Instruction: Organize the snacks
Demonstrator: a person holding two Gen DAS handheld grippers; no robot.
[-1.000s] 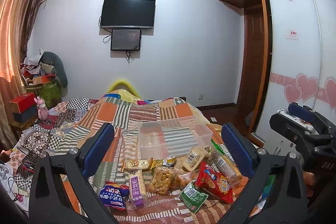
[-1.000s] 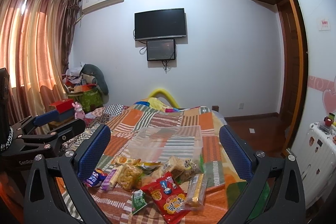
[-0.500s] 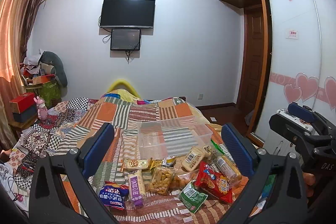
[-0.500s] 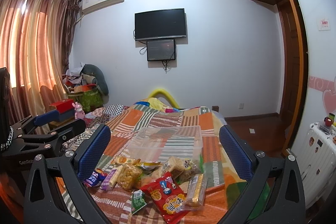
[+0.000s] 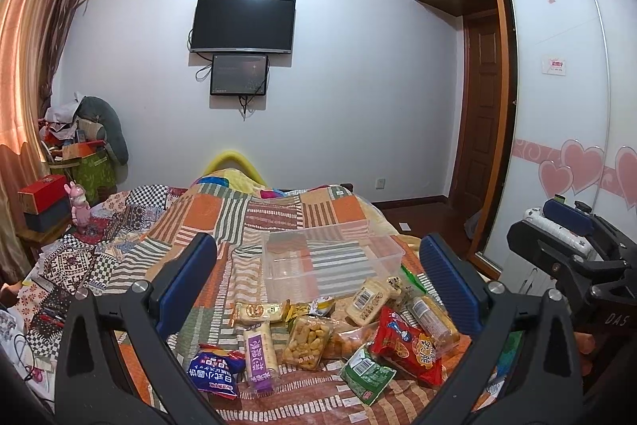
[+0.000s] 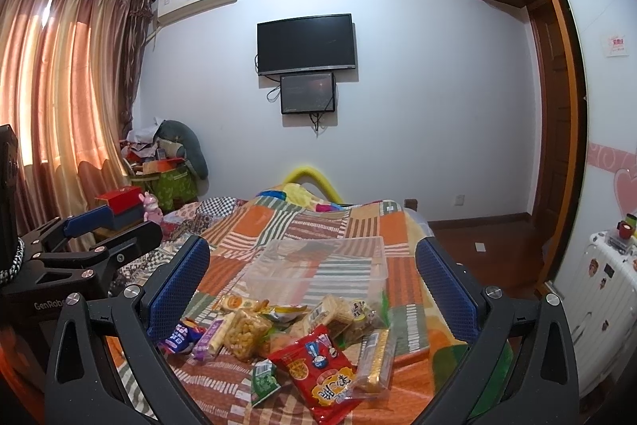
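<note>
Several snack packets lie in a heap on the patchwork bedspread (image 5: 274, 214): a red bag (image 5: 410, 345) (image 6: 322, 373), a green packet (image 5: 366, 377), a blue packet (image 5: 217, 373), a purple-label bar (image 5: 258, 349) and a clear bag of yellow puffs (image 5: 306, 341) (image 6: 247, 333). An empty clear plastic bin (image 5: 330, 265) (image 6: 318, 265) sits just beyond them. My left gripper (image 5: 318, 289) is open and empty, above the near side of the heap. My right gripper (image 6: 314, 289) is open and empty, likewise held over the heap. The right gripper also shows at the right edge of the left wrist view (image 5: 565, 241).
The bed runs away toward a white wall with a TV (image 5: 243, 24). Clutter and boxes (image 5: 43, 202) stand at the left by the curtains. A wardrobe with sliding doors (image 5: 565, 106) and a white suitcase (image 6: 601, 285) stand at the right.
</note>
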